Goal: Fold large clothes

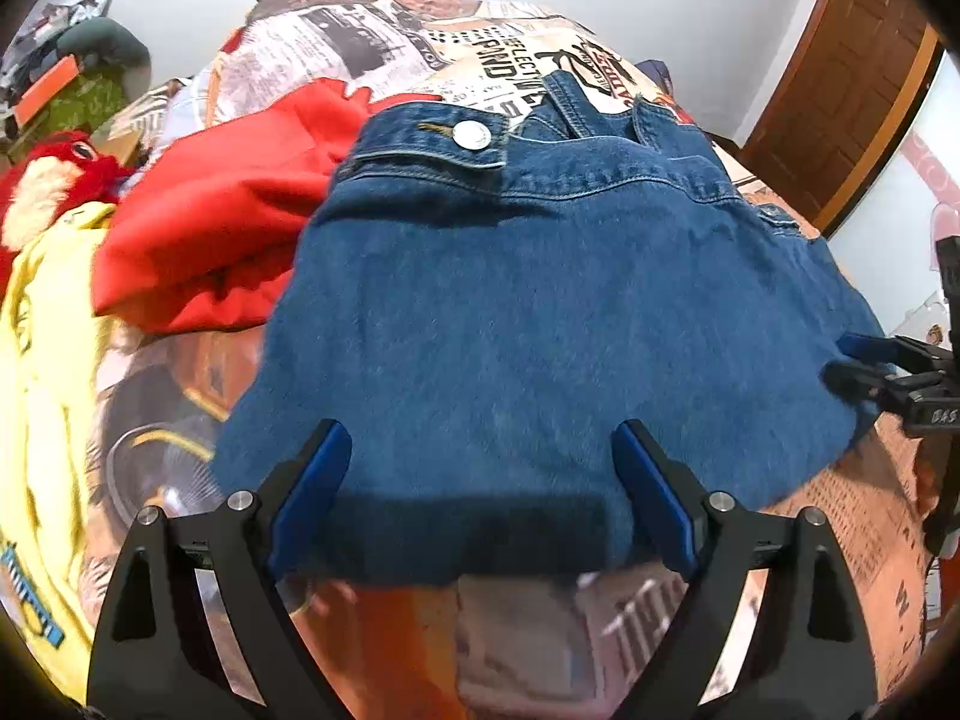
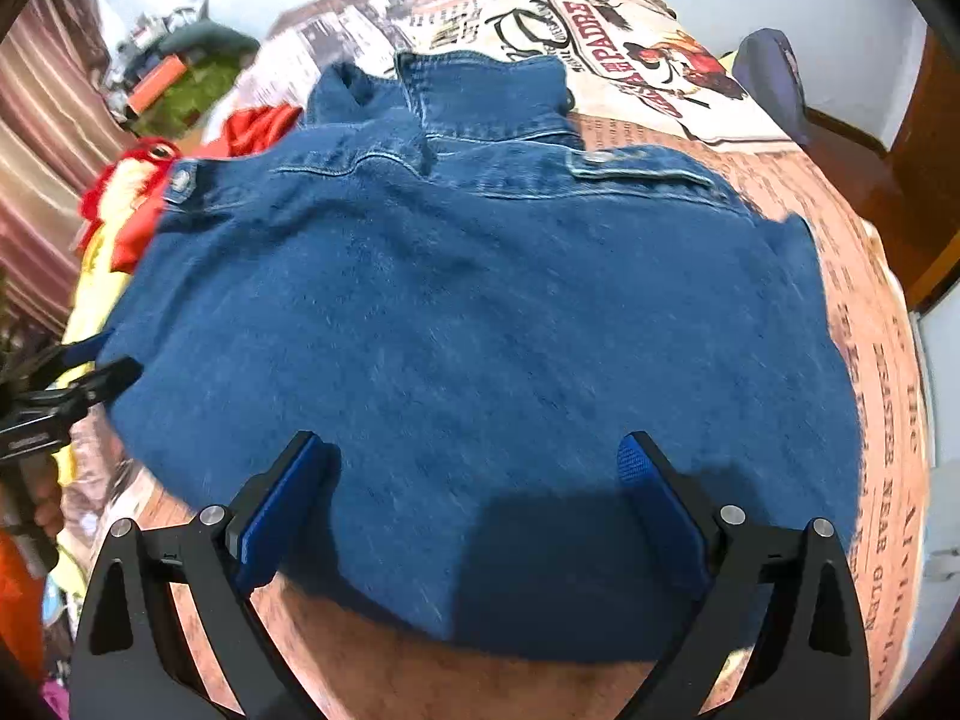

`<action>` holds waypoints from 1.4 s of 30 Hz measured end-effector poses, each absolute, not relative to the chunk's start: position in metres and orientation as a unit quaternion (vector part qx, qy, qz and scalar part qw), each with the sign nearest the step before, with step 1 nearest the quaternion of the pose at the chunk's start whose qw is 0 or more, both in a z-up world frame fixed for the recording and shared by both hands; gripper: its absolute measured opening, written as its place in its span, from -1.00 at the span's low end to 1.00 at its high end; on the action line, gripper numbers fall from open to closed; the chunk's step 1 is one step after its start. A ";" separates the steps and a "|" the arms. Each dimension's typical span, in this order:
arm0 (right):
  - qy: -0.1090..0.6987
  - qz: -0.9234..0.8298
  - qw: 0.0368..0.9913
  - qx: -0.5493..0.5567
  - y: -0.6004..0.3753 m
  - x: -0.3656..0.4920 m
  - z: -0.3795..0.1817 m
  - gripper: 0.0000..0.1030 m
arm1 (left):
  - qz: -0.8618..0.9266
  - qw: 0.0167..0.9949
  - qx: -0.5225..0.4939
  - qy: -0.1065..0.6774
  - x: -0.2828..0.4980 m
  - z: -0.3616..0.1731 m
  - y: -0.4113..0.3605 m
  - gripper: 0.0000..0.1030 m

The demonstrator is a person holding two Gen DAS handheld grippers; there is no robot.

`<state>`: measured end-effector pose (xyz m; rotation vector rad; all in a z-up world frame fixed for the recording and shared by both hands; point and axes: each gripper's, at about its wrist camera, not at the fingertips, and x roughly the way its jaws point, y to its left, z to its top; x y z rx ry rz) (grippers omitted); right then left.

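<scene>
At the far left I see a yellow garment [image 1: 36, 360] along the edge of the bed, with a red plush toy [image 1: 54, 180] above it and a red garment [image 1: 222, 228] bunched just beside the denim. My left gripper [image 1: 483, 483] sits over the near hem of the denim jacket [image 1: 540, 312], its blue pads spread wide with the cloth between them but not pinched. The jacket lies spread flat on the printed bedspread [image 1: 372, 42], collar at the far end, a metal button [image 1: 471, 135] showing on a tab near the left shoulder.

Moving right, my right gripper [image 2: 474, 492] also stands wide open at the hem, fingers on either side of a dark shadow on the denim. From this view the jacket [image 2: 480, 312] fills the middle of the bed, its collar [image 2: 480, 96] turned up at the far side. Beyond it, the bedspread [image 2: 870, 360] shows text print, and a wooden door [image 1: 840, 90] stands at the right.
</scene>
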<state>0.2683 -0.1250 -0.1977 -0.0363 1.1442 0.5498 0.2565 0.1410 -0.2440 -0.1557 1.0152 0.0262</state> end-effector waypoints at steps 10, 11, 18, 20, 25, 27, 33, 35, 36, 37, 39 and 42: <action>0.540 0.195 0.819 -0.004 -0.163 0.249 -0.191 0.93 | 0.059 0.866 -0.082 0.490 0.221 -0.236 0.158 0.76; 0.541 0.195 0.818 -0.004 -0.165 0.247 -0.191 0.93 | 0.066 0.863 -0.087 0.493 0.217 -0.236 0.162 0.76; 0.530 0.190 0.826 -0.004 -0.165 0.239 -0.176 0.93 | 0.114 0.860 -0.118 0.482 0.192 -0.222 0.186 0.76; 0.516 0.194 0.834 -0.001 -0.159 0.239 -0.165 0.93 | 0.107 0.862 -0.143 0.473 0.186 -0.217 0.190 0.76; 0.497 0.216 0.840 0.011 -0.138 0.240 -0.153 0.93 | 0.058 0.856 -0.227 0.460 0.190 -0.216 0.189 0.76; 0.501 0.223 0.836 0.022 -0.128 0.240 -0.158 0.93 | 0.019 0.846 -0.263 0.463 0.200 -0.225 0.190 0.76; 0.520 0.228 0.823 -0.003 -0.106 0.236 -0.176 0.93 | -0.029 0.808 -0.349 0.474 0.228 -0.253 0.195 0.75; 0.522 0.228 0.822 -0.018 -0.102 0.235 -0.180 0.93 | -0.035 0.805 -0.373 0.460 0.233 -0.257 0.201 0.76; 0.524 0.227 0.821 -0.021 -0.101 0.235 -0.181 0.93 | -0.038 0.801 -0.391 0.452 0.234 -0.260 0.205 0.76; 0.526 0.226 0.819 -0.024 -0.100 0.236 -0.183 0.93 | -0.039 0.796 -0.406 0.447 0.236 -0.265 0.209 0.76; 0.528 0.224 0.819 -0.024 -0.100 0.238 -0.185 0.93 | -0.028 0.787 -0.426 0.446 0.237 -0.275 0.215 0.78; 0.528 0.223 0.819 -0.015 -0.102 0.241 -0.185 0.93 | -0.002 0.772 -0.436 0.463 0.238 -0.292 0.222 0.78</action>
